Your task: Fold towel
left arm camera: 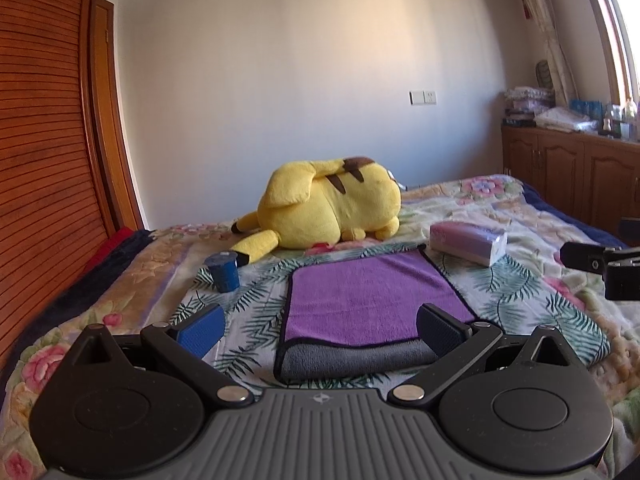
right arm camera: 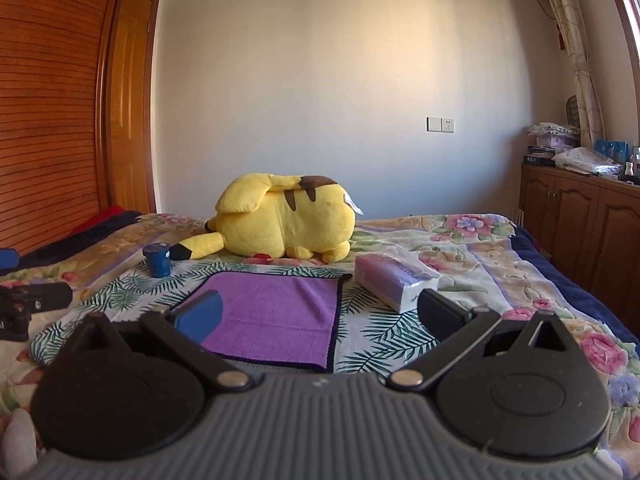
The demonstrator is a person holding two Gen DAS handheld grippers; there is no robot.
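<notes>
Both grippers, left gripper (left arm camera: pixel 320 332) and right gripper (right arm camera: pixel 320 316), hover spread and empty over the purple towel (left arm camera: pixel 372 296) mid-bed (one fold looks done, judging by the doubled grey near edge), so next is pinching its near corners.

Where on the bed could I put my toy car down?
Free: the flowery blanket beyond the tissue pack, and the leafy strip between blue cup and purple towel. Crowded: around the Pikachu plush.

We saw a pale wall (right arm camera: pixel 320 80) lit warmly from a right-hand window (left arm camera: pixel 624 32), a slatted wooden wardrobe (left arm camera: pixel 40 140) on the left, wooden cabinets (right arm camera: pixel 580 232) beside the floral-quilted bed (right arm camera: pixel 480 264).
</notes>
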